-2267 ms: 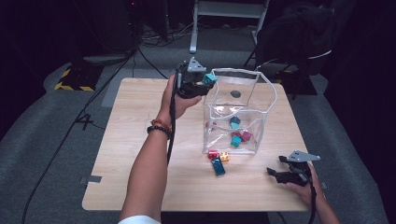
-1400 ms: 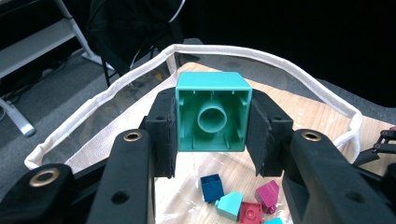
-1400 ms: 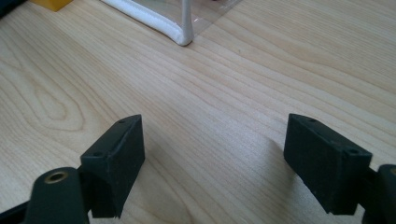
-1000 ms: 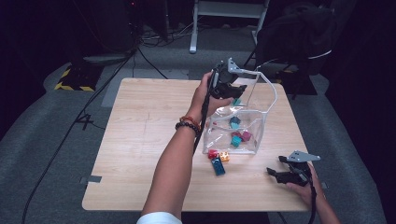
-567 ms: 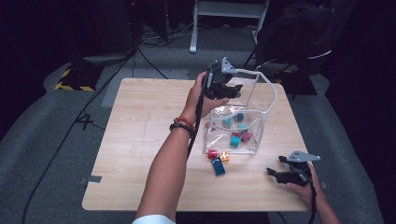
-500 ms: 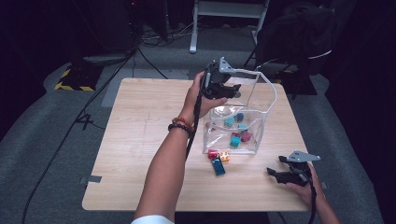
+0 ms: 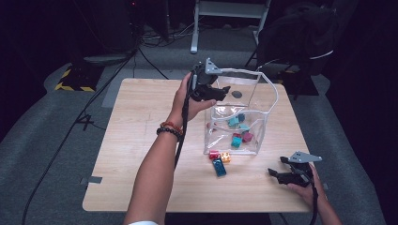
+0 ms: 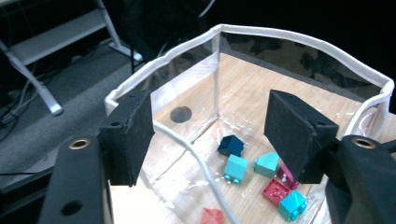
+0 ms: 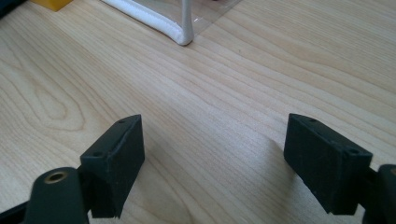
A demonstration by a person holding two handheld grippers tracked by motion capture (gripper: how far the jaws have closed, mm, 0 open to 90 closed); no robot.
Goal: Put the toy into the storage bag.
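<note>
We've got the left gripper [image 7: 224,90] just opened, jaws spread empty above the clear bin's [image 7: 267,101] white rim, blocks [image 8: 236,167] inside; right gripper [image 7: 278,172] spread over bare table [image 7: 136,136]; no readable writing.

L hand-held gripper [image 7: 224,90] opened, teal block [image 7: 233,122] dropped – in bin [image 7: 267,84]

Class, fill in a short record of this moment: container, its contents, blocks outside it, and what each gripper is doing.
container: clear box with white rim, on wooden table
contents: teal, red and dark blue blocks
outside: three blocks in front of the box
left gripper: above the box, jaws have just been opening, nothing between them
right gripper: open, low at the table's near right
</note>
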